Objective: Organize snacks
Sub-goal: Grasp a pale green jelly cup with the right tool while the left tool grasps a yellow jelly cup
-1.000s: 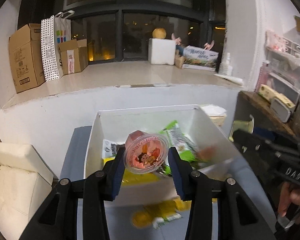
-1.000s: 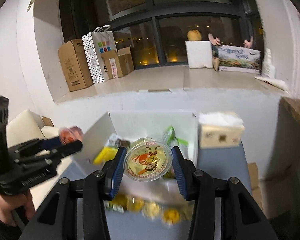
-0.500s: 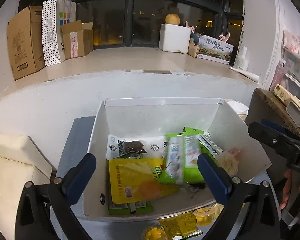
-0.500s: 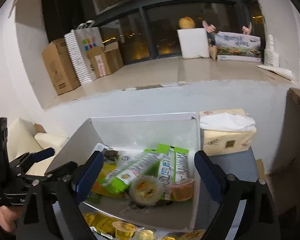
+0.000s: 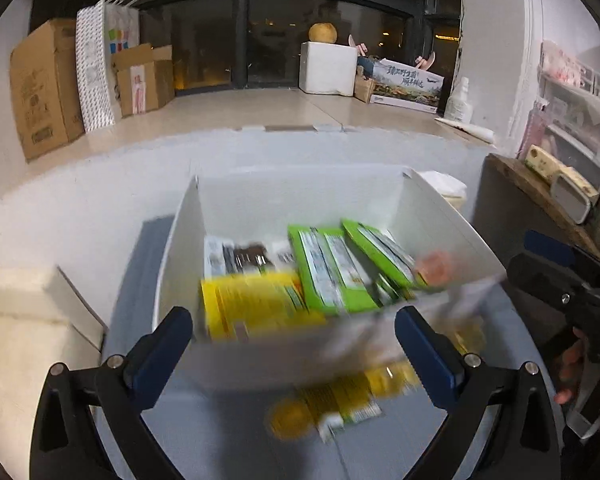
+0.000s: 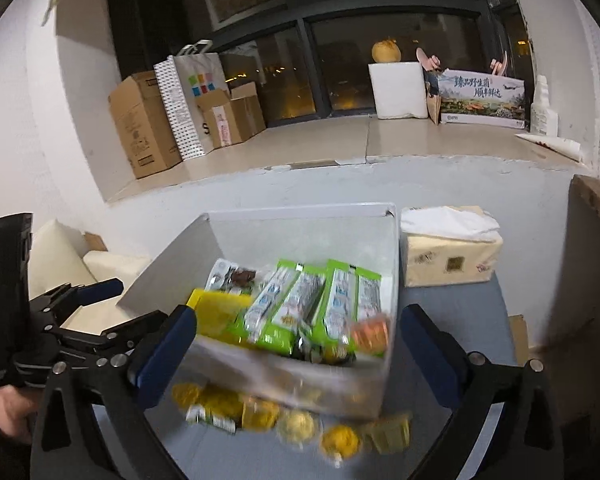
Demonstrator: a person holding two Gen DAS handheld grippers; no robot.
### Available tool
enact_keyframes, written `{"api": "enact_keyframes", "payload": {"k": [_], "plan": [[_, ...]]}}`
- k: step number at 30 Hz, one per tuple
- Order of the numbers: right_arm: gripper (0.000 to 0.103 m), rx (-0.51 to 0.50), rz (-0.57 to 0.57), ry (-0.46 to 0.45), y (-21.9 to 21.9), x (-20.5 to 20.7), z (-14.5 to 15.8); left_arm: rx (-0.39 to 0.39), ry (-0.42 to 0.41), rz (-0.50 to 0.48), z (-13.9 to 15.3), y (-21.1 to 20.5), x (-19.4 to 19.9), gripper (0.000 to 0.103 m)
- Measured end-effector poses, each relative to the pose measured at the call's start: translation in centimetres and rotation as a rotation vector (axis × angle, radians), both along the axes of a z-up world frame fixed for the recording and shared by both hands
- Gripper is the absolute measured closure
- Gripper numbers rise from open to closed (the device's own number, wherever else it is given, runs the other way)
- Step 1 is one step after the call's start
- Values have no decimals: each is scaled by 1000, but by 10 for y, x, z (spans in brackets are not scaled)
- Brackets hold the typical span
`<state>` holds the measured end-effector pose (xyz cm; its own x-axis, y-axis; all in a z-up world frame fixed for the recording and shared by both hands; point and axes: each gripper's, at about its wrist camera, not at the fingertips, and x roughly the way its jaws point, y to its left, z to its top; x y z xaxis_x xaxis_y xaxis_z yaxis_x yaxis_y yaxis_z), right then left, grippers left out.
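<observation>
A white box (image 6: 300, 236) is set on a grey-blue bench (image 6: 452, 308), against a white wall below a deep window ledge (image 6: 380, 136). Inside the box, green snack packs (image 6: 300, 304), a yellow packet (image 6: 216, 312), a dark-printed white packet (image 6: 230, 276) and an orange jelly cup (image 6: 370, 334) are seen. Yellow jelly cups (image 6: 300, 424) are scattered on the bench just in front of the box, blurred. A tissue pack (image 6: 448, 252) is placed just beside the box on its right.

The left claw (image 5: 292, 344) is spread wide with nothing between its jaws; the same holds for the right claw (image 6: 296, 352), whose jaws have just been opening. Both are held before the box's near wall.

On the ledge, cardboard boxes (image 6: 144, 128), a dotted paper bag (image 6: 188, 100) and a white foam box (image 6: 398, 90) are lined up before dark window panes. A cream sofa (image 5: 16, 320) is seen at the left.
</observation>
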<state>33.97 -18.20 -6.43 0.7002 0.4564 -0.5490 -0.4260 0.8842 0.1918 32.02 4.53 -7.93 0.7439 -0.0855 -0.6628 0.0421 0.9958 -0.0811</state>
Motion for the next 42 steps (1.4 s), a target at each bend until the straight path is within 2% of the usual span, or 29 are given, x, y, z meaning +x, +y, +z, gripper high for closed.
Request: {"api": "enact_keyframes", "payload": {"k": [3, 6, 12, 18, 23, 27, 33, 34, 36, 37, 40, 42], "plan": [[0, -16, 6, 14, -14, -30, -15, -63, 29, 9, -19, -3, -35, 0], [0, -20, -10, 59, -30, -59, -42, -72, 47, 11, -40, -12, -72, 0], [0, -67, -66, 148, -47, -78, -83, -105, 80, 0, -66, -26, -120, 0], [0, 18, -140, 177, -66, -58, -87, -97, 89, 1, -70, -30, -142, 0], [0, 100, -204, 225, -72, -17, -91, -101, 86, 4, -68, -27, -146, 0], [0, 80, -204, 259, -61, 10, -101, -89, 95, -6, -69, -29, -142, 0], [3, 82, -223, 271, -55, 24, -113, -90, 114, -17, -75, -33, -133, 0], [5, 83, -225, 274, -54, 26, -115, -89, 117, -21, -77, -33, -132, 0], [16, 61, -236, 289, -51, 31, -120, -88, 123, -26, -79, -34, -129, 0], [29, 57, -238, 308, -52, 34, -124, -86, 124, -25, -80, -34, -128, 0], [41, 47, -241, 304, -52, 33, -126, -95, 130, -21, -83, -32, -125, 0], [55, 60, -220, 300, -52, 31, -125, -96, 137, -21, -85, -33, -123, 0]]}}
